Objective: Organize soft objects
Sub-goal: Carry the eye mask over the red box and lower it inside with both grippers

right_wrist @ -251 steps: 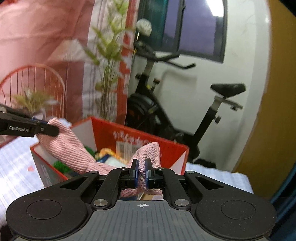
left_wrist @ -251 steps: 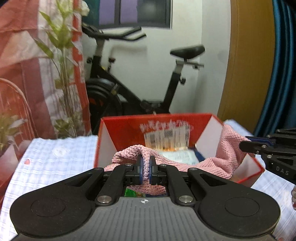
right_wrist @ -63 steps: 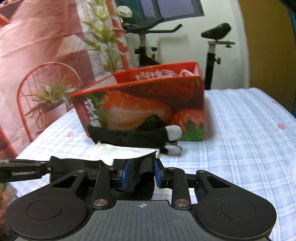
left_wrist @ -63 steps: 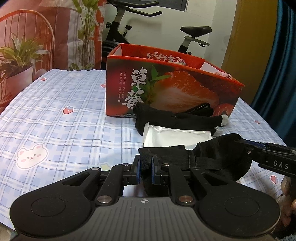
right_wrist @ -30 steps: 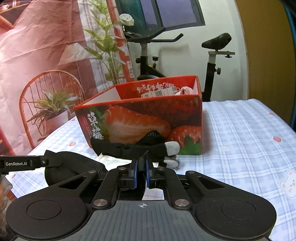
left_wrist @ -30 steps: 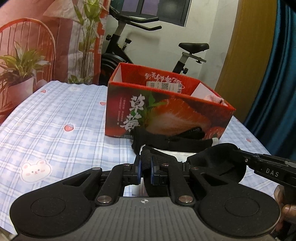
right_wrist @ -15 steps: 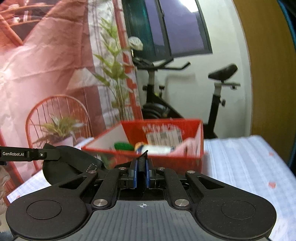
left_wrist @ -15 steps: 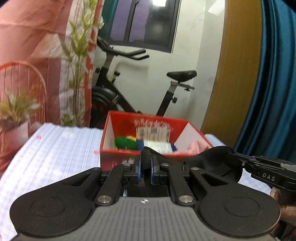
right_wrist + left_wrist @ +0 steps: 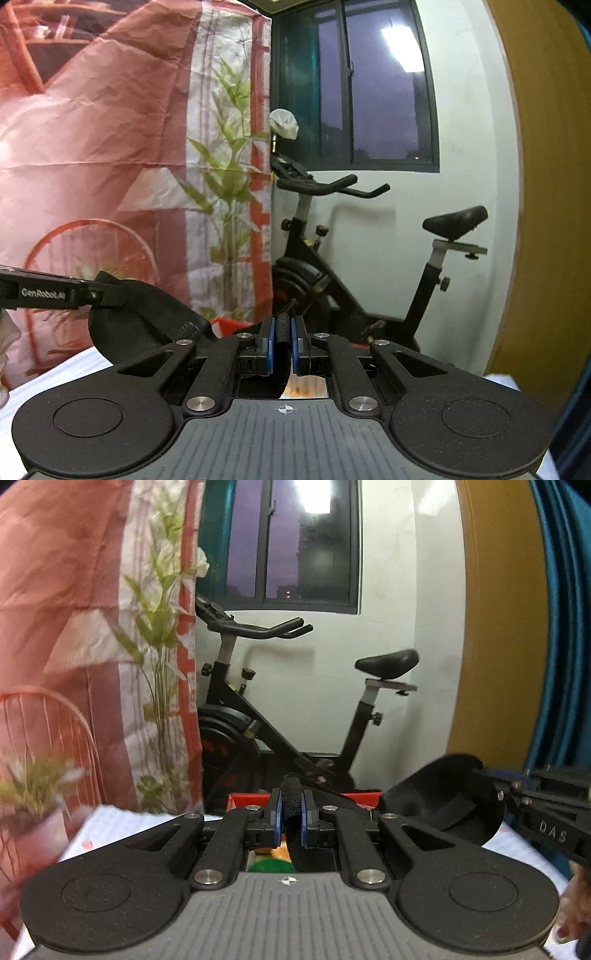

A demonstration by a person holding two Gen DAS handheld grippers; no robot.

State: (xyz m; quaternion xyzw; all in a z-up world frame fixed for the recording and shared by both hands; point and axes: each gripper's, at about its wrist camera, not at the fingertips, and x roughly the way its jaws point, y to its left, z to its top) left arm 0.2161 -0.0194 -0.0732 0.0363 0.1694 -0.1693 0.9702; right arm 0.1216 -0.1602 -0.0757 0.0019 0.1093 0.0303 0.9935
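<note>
Both grippers hold one black padded soft piece with an elastic strap, lifted high above the table. My left gripper (image 9: 291, 818) is shut on its ribbed black strap (image 9: 291, 794). The rounded black pad (image 9: 447, 797) hangs to the right, held by the other gripper (image 9: 546, 812). My right gripper (image 9: 282, 345) is shut on the black strap edge (image 9: 282, 332); the black pad (image 9: 136, 314) hangs at the left from the left gripper (image 9: 48, 293). The red box (image 9: 247, 799) shows only as a rim behind the fingers, mostly hidden.
An exercise bike (image 9: 295, 716) stands behind the table by a white wall. A plant (image 9: 162, 664) and a red chair (image 9: 44, 746) are at the left. The checked tablecloth (image 9: 110, 827) shows low at the left. A blue curtain (image 9: 561, 627) hangs at the right.
Both grippers have risen with the black piece from the table in front of the box to high above it. The box has dropped almost out of view beneath the fingers.
</note>
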